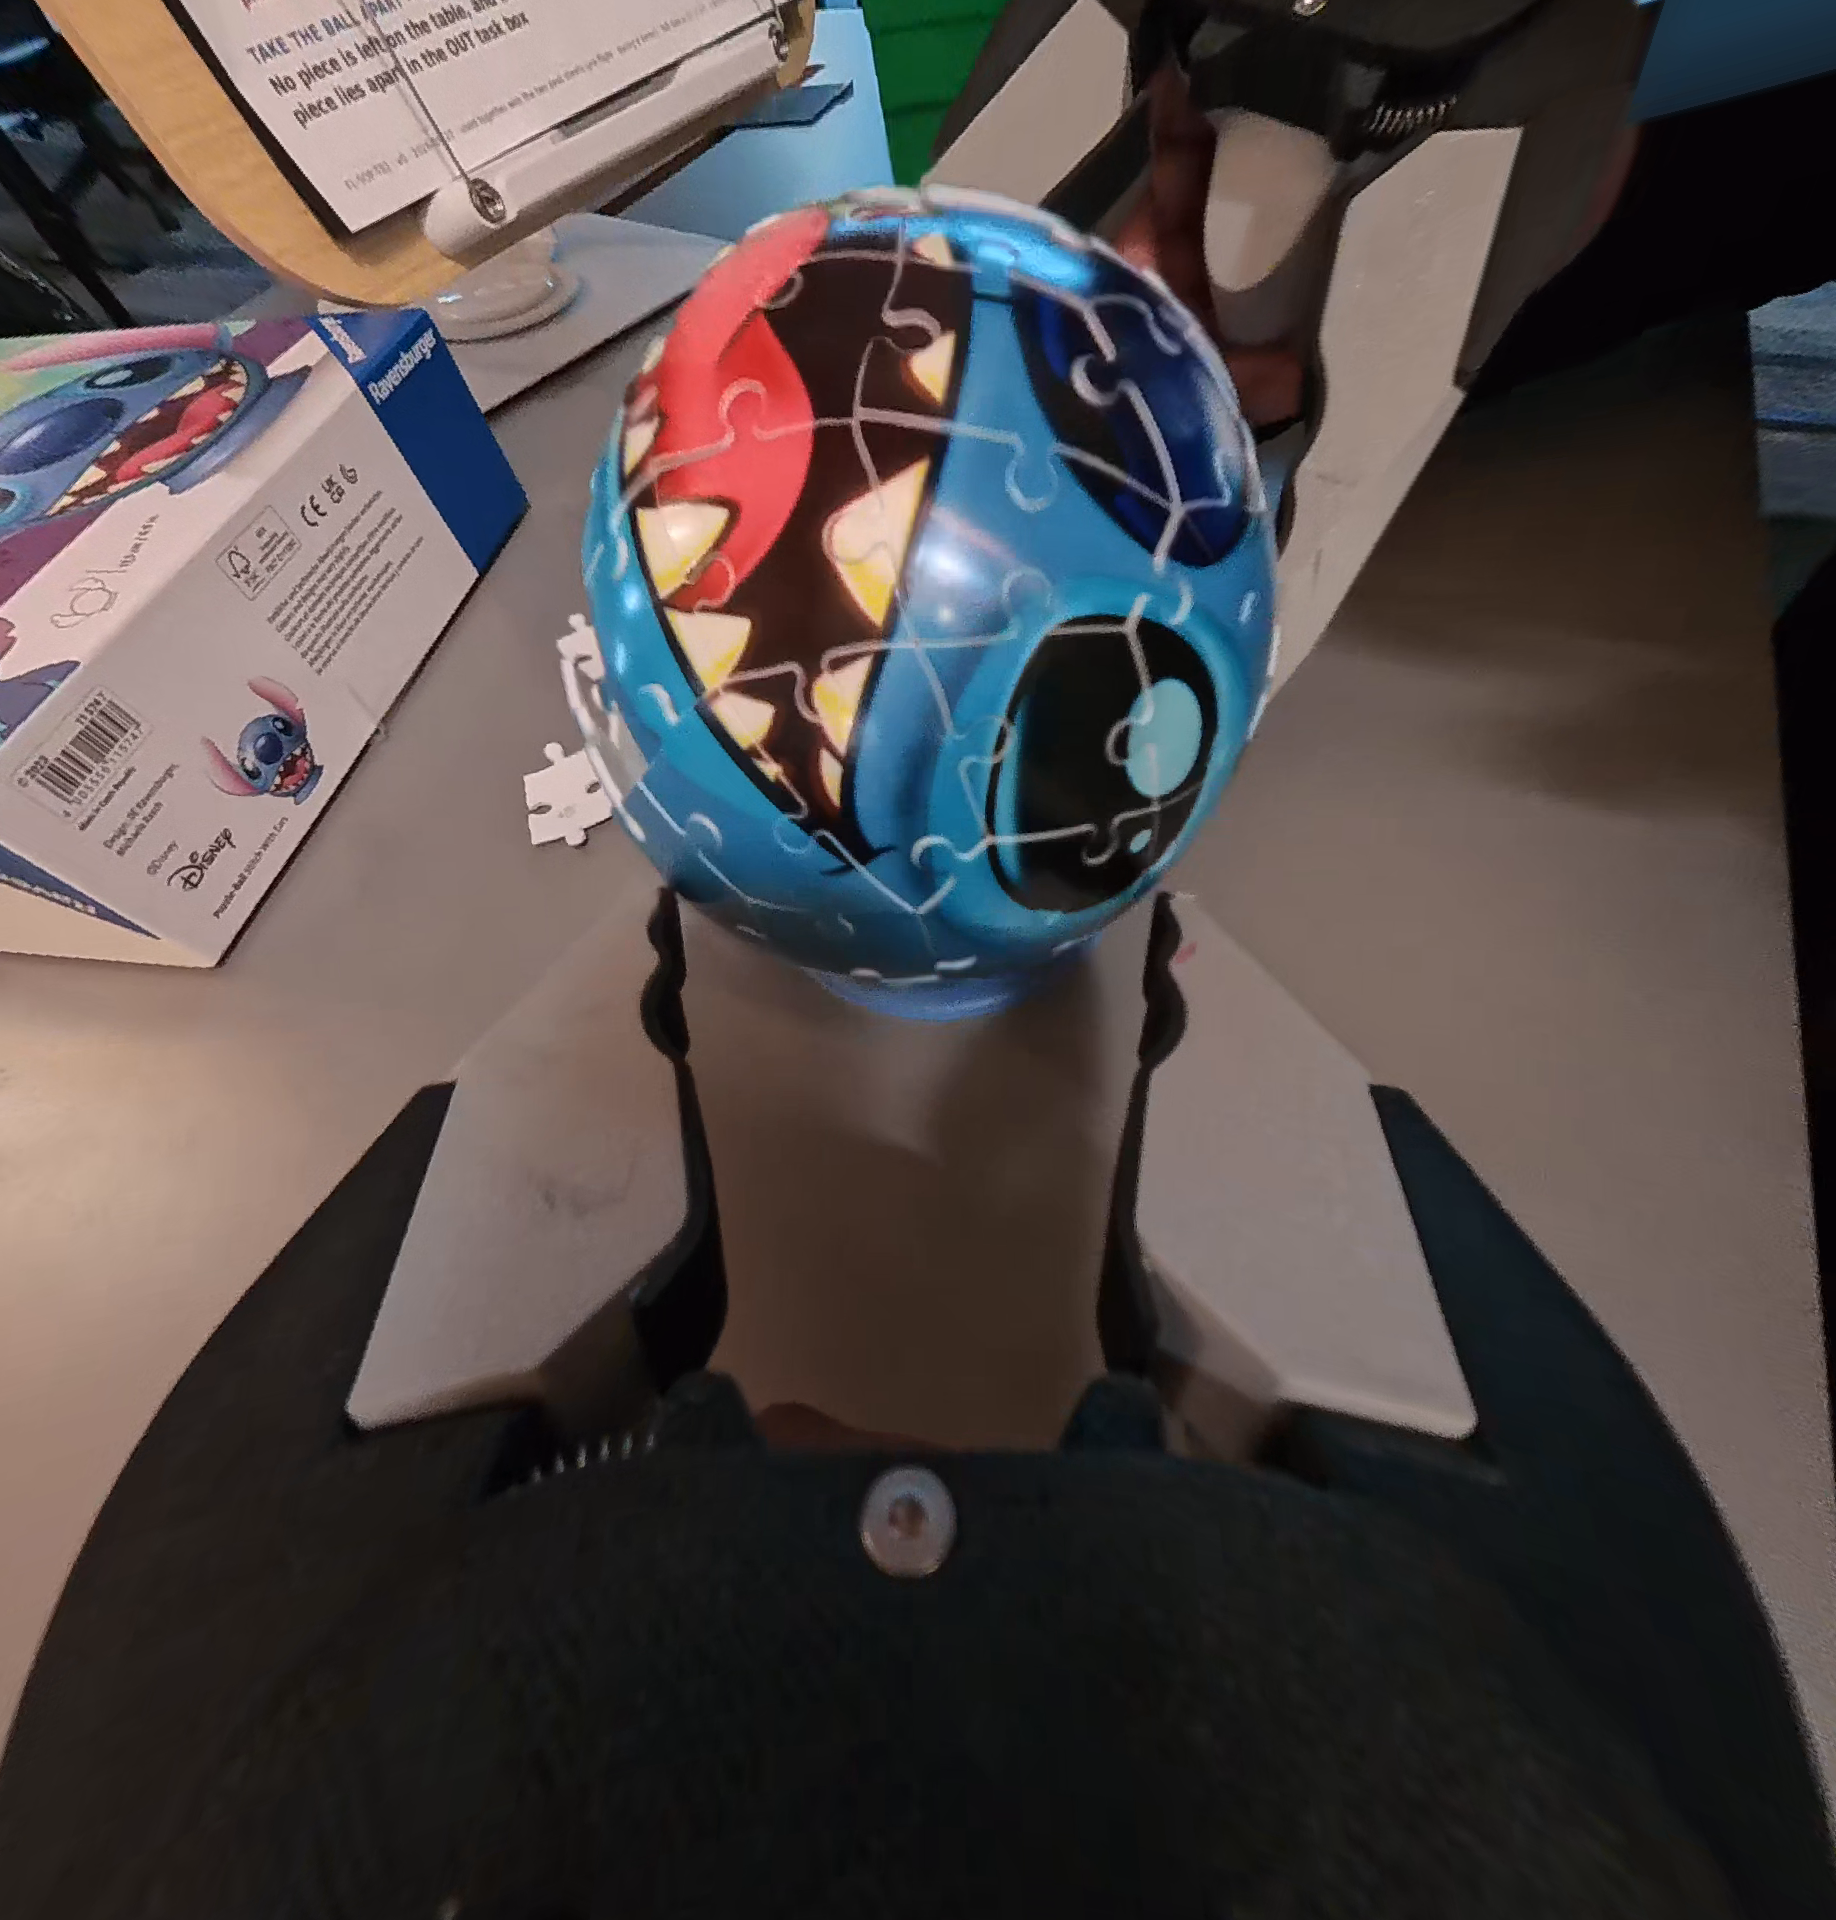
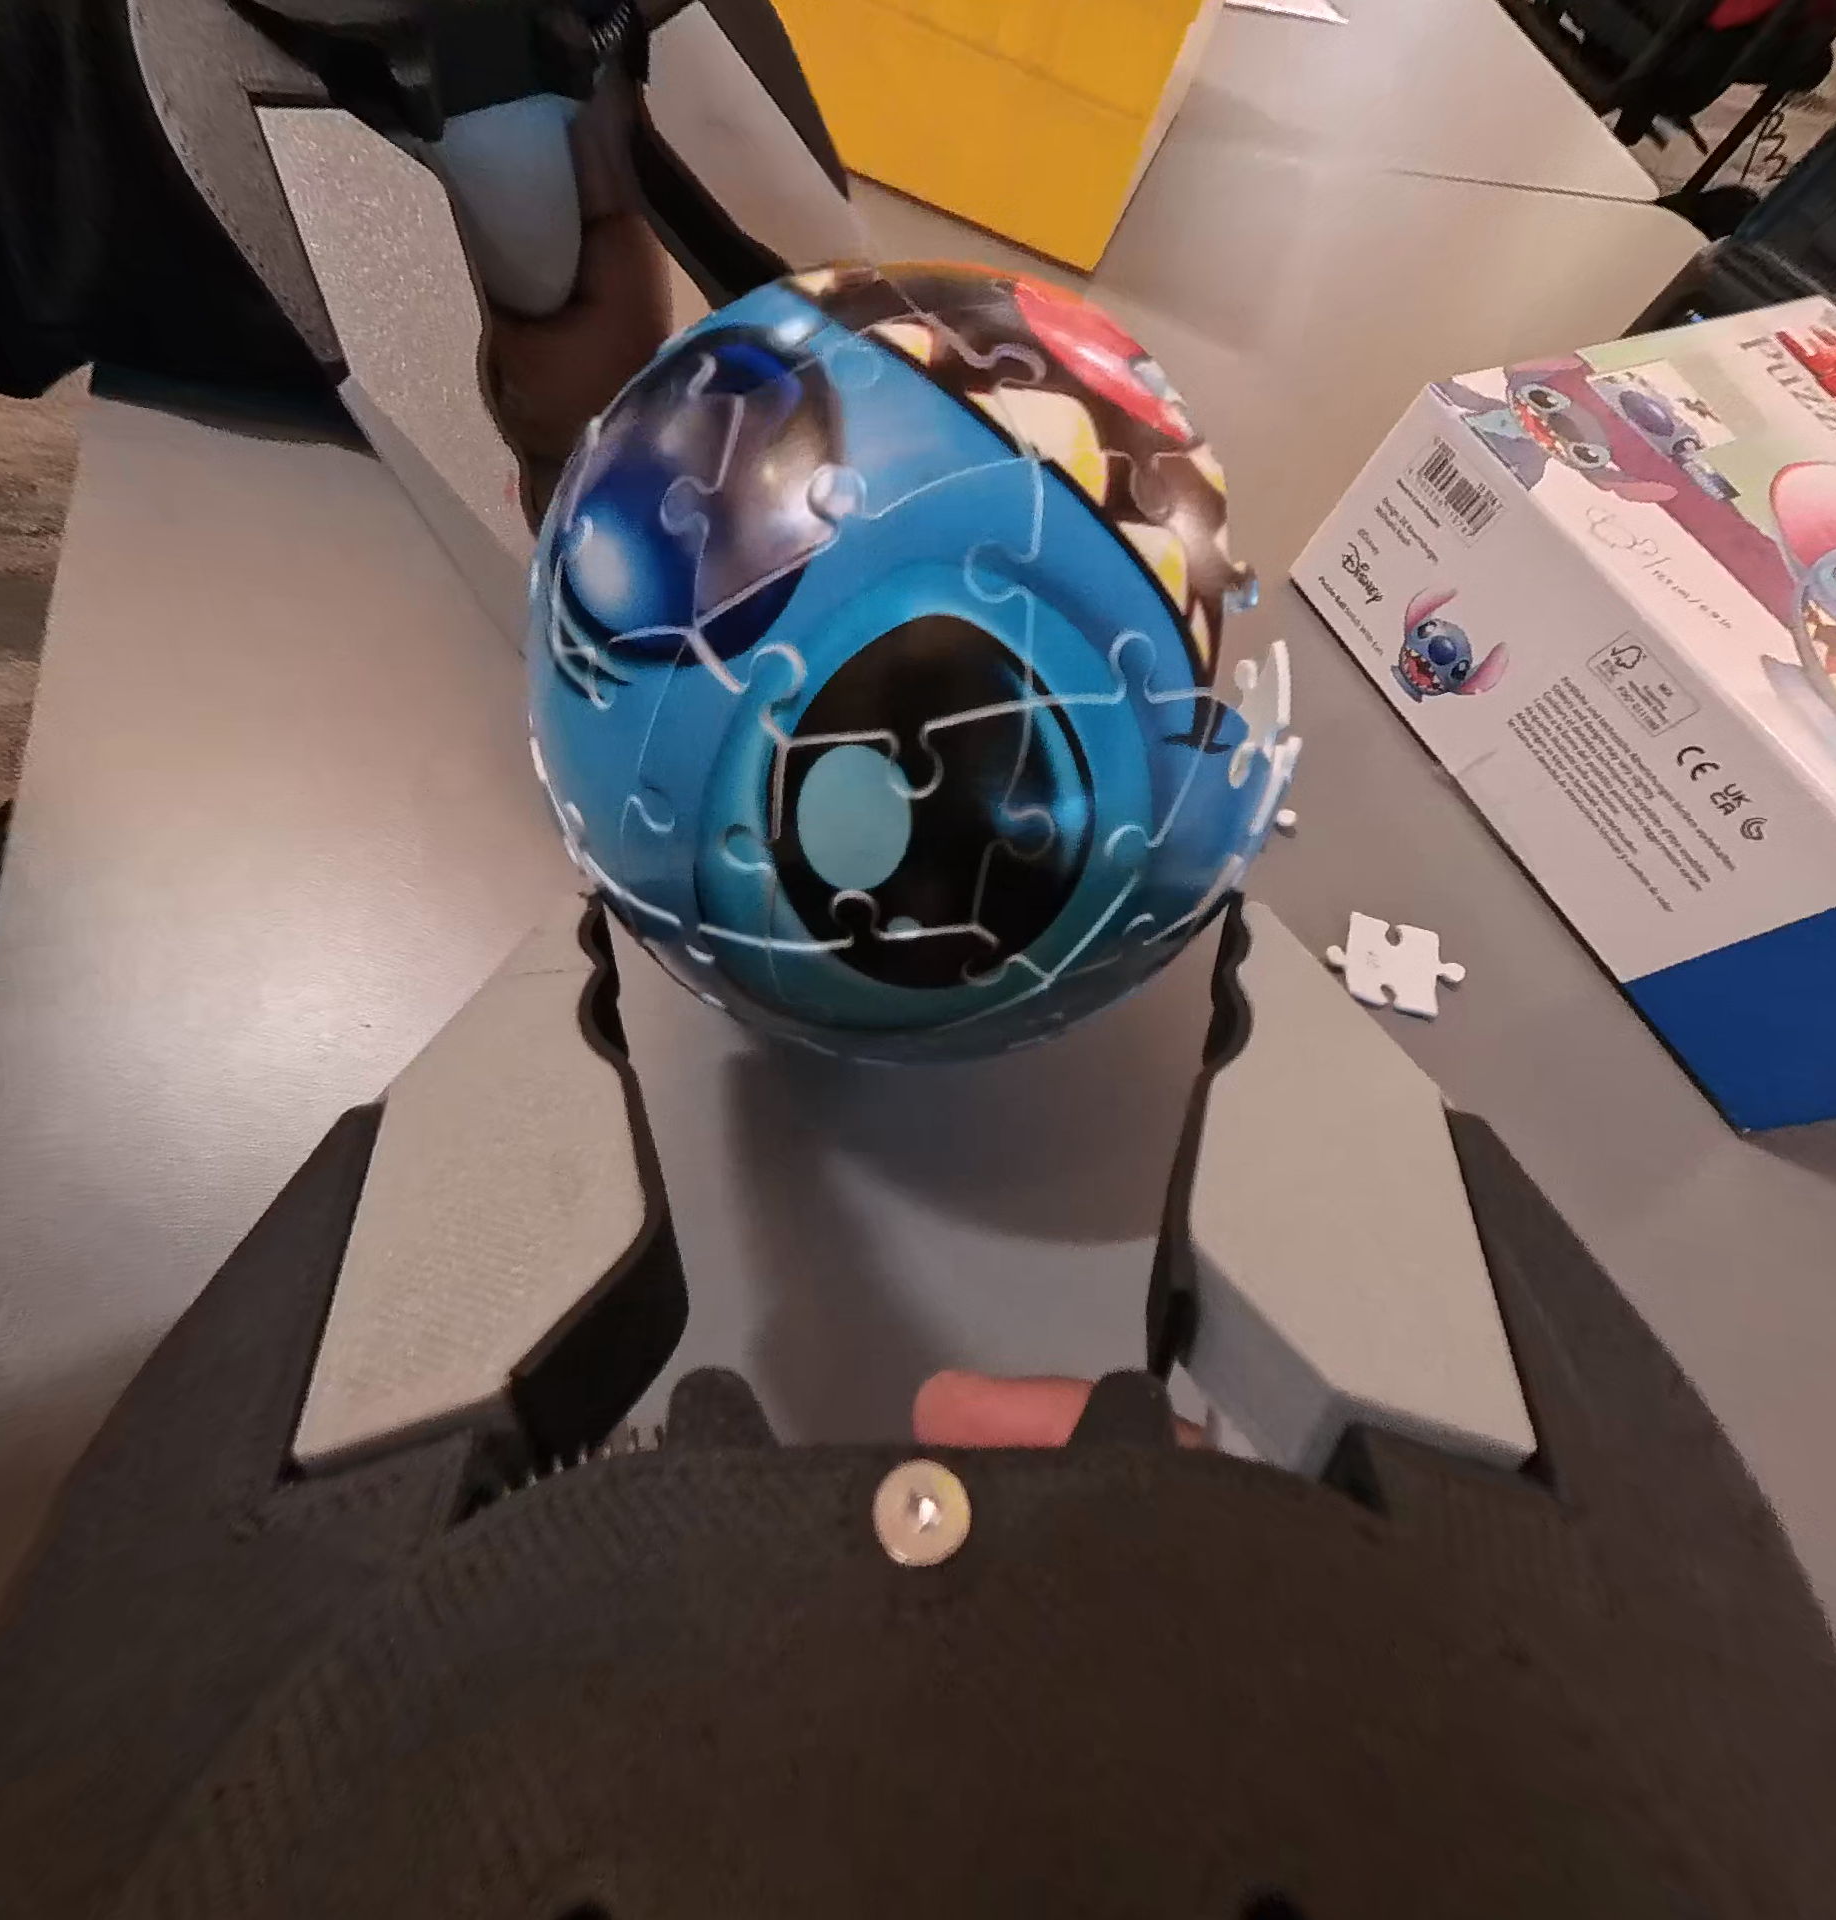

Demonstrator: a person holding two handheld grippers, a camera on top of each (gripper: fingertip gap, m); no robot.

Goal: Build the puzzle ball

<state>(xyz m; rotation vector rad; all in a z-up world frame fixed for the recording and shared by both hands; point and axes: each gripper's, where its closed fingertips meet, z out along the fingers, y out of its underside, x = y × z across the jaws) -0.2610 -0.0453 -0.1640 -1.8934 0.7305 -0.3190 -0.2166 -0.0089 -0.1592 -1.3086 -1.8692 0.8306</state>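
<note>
Left gripper (image 1: 912, 940) and right gripper (image 2: 909, 951), both spread, flank ball (image 1: 929, 613) ahead; loose piece (image 2: 1397, 962) right of right gripper

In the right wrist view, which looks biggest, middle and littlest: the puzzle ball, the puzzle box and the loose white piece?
1. Puzzle ball, though it is nearest the camera.
2. Puzzle box, cut off by the edge, so these two are unsure.
3. Loose white piece, clearly smallest.
</note>
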